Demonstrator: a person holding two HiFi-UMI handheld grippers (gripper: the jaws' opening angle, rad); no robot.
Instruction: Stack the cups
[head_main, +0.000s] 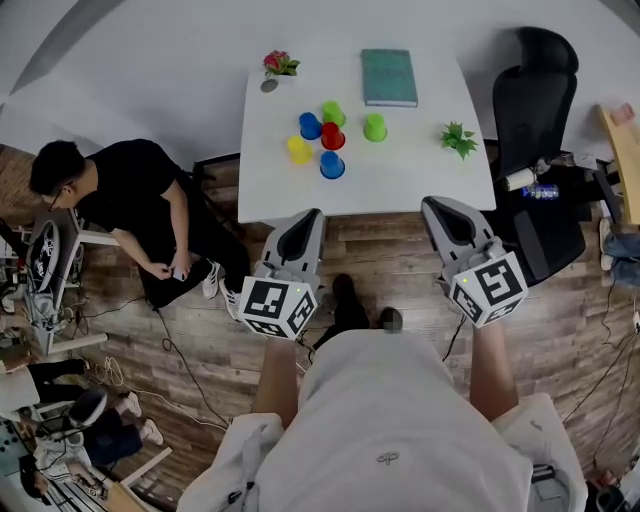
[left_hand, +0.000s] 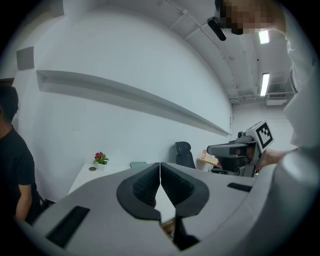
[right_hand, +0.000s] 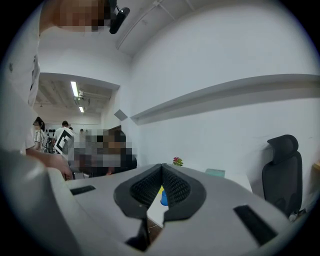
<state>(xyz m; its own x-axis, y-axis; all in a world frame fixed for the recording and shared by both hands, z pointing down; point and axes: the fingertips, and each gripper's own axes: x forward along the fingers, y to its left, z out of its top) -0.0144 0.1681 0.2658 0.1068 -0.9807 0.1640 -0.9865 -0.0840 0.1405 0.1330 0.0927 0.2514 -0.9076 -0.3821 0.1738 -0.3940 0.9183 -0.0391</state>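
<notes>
Six cups are standing singly in a loose cluster on the white table (head_main: 420, 180). A green cup (head_main: 333, 112) and a blue cup (head_main: 310, 125) are lying farthest, a red cup (head_main: 332, 136) is sitting mid-cluster, and a yellow cup (head_main: 298, 150) and a second blue cup (head_main: 332, 165) are lying nearer. A second green cup (head_main: 375, 127) is sitting just to the right.

The left gripper (head_main: 311, 216) and right gripper (head_main: 437, 205) are hovering at the table's near edge, apart from the cups. Each has its jaws pressed together and is gripping nothing.

A teal book (head_main: 389, 77), a flowering plant (head_main: 280, 64) and a small green plant (head_main: 459, 138) are resting on the table. A black office chair (head_main: 535, 100) is standing to the right and a seated person (head_main: 130, 195) is to the left.
</notes>
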